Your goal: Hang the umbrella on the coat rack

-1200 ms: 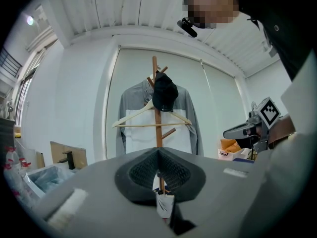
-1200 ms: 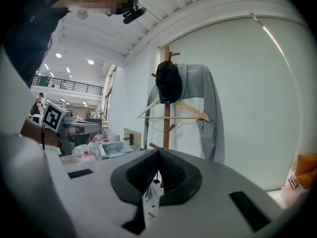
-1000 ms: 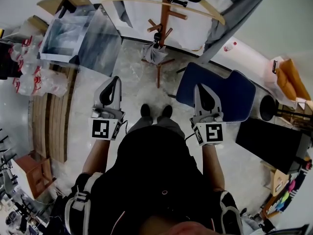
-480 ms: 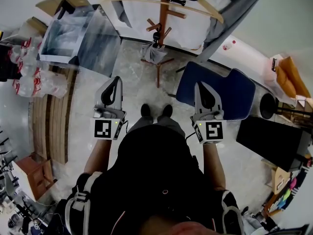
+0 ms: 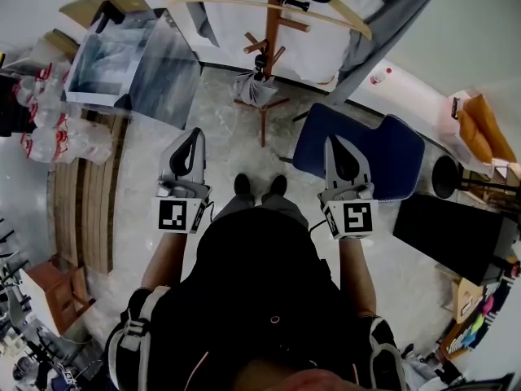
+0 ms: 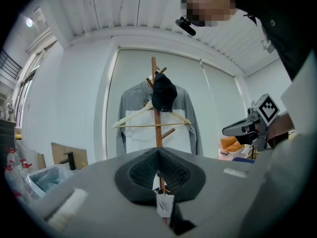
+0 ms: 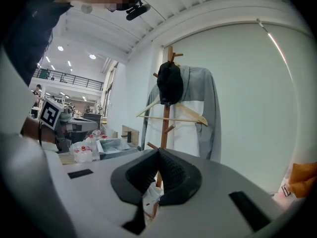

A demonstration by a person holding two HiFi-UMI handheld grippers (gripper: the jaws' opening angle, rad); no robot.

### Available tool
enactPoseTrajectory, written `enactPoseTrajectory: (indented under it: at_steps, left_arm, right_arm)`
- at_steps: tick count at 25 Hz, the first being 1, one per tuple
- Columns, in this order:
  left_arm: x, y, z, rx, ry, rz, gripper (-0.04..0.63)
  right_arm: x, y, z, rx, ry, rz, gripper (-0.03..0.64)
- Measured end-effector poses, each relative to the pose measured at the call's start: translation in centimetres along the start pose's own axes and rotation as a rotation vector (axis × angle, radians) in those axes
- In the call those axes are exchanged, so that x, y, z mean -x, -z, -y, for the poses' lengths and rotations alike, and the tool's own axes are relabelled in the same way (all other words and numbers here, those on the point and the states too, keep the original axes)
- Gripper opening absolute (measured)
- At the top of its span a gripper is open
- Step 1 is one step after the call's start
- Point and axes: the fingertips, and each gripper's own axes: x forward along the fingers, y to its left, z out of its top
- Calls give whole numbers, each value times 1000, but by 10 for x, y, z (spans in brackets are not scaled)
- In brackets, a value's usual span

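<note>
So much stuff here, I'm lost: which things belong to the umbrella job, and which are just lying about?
Job: umbrella, coat rack, left gripper, right gripper.
Lying about: blue chair, water bottles, clear bin, grey shirt, black cap.

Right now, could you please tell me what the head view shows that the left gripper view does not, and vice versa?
Only the head view shows the person's shoes, the pale floor and the marker cube on the left gripper. Only the left gripper view shows the ceiling and the ribbed pads of its jaws, shut with nothing between them. Both show the coat rack, the umbrella hanging low on it, the wooden hanger, the grey shirt and the right gripper.
</note>
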Motion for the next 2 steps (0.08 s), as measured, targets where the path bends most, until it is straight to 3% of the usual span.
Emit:
enactPoseTrajectory:
  at_steps: [2]
  left_arm:
    - [0, 0, 2, -3, 12, -11, -2]
  right_arm:
    - [-2, -4, -1, 8, -7, 32, 0]
